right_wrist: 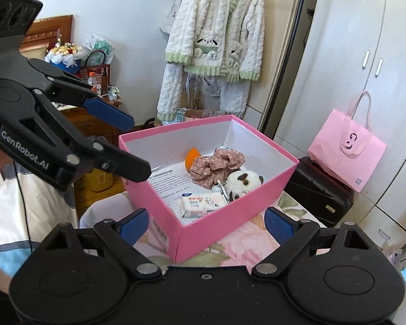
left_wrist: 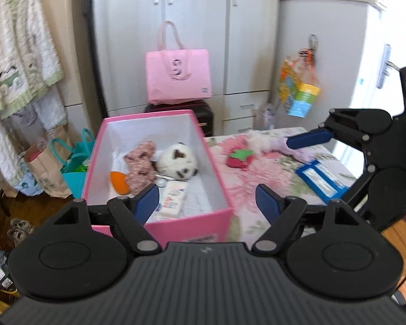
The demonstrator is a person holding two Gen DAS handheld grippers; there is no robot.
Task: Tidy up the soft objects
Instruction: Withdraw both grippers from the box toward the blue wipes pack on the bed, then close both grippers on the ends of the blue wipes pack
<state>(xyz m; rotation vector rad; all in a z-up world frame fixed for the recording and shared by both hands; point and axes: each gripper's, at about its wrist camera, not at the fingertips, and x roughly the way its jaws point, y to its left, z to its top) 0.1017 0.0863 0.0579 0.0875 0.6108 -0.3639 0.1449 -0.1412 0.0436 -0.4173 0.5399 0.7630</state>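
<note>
left gripper (left_wrist: 208, 200): we see its blue-padded jaws spread wide with nothing between them, hovering over the near end of the pink box (left_wrist: 188, 224).
right gripper (right_wrist: 207, 226): we find it just as wide open and empty, facing the box's near corner.
box contents: a white plush toy (right_wrist: 242, 182), a floral scrunchie (right_wrist: 216, 166), an orange piece (right_wrist: 191, 157) and a tissue pack (right_wrist: 203, 203), all lying on printed paper inside.
still outside: a red strawberry plush (left_wrist: 239, 158) and a fluffy white-and-lilac toy (left_wrist: 273, 142) lie on the floral cloth (left_wrist: 257, 189) beside the box, well apart from our left jaws.
nearby: a blue frame (left_wrist: 322, 178) on the cloth; a pink tote bag (left_wrist: 178, 77) stands behind the box.
</note>
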